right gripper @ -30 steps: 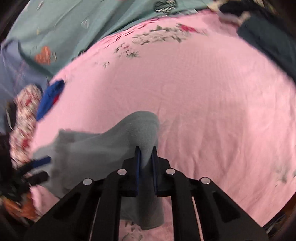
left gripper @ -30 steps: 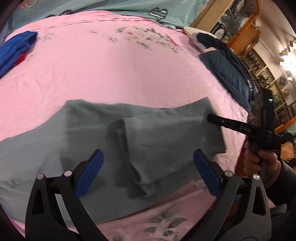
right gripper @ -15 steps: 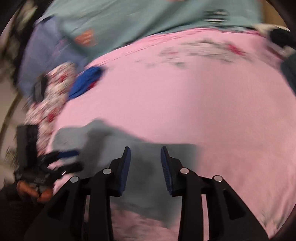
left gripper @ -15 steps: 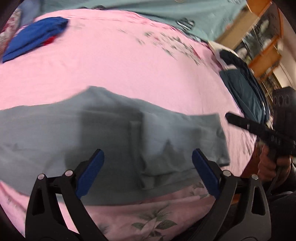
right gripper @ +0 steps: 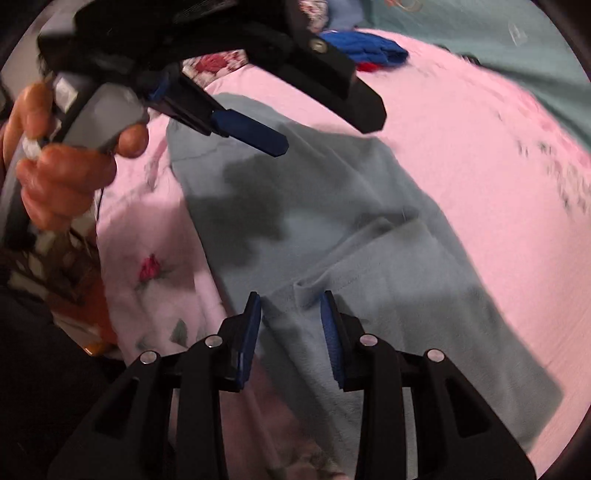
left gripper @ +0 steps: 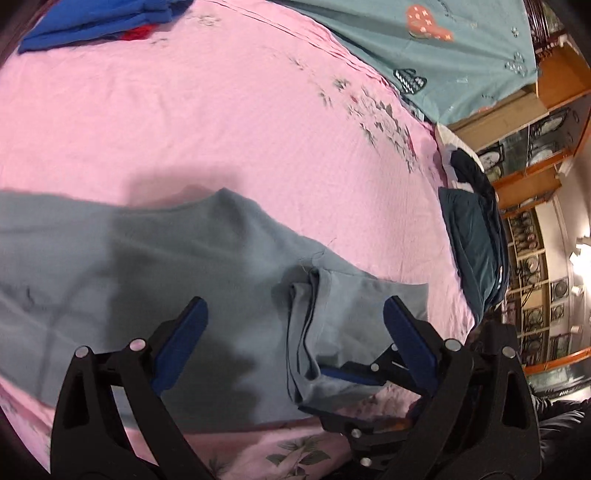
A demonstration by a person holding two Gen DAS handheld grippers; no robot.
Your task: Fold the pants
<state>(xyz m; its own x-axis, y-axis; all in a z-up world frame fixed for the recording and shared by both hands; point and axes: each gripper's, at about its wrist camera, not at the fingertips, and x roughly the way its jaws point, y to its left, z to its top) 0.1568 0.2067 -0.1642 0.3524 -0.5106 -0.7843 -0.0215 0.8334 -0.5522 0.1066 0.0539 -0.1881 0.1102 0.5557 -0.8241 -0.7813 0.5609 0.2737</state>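
A: Pants (left gripper: 207, 280) lie flat on the pink bed sheet (left gripper: 221, 122), grey-blue, spread from 9 o'clock across to 4 o'clock in the left wrist view. One end is turned back over itself; a doubled layer with a stitched hem shows near 5 o'clock.

B: Tool states?

A: Left tool (left gripper: 293, 334): jaws spread wide, nothing between them, hanging over the cloth. Right tool (right gripper: 290, 325): jaws partly apart, released. A small raised pucker of hem sits between its pads, which do not press on it.

B: Why are they placed so?

A: Judgement: both tools sit at the near edge, by the folded end, probably to take the doubled layer for the next fold. The right tool is lined up on the hem ridge, the easiest place to pinch.

B: Cloth condition?

A: Soft, matte, mildly creased; dark tool shadows across the middle. Fold edge uneven. Blue clothes (left gripper: 96, 22) are at 11 o'clock, a dark pile (left gripper: 476, 251) at 3 o'clock, both well apart.
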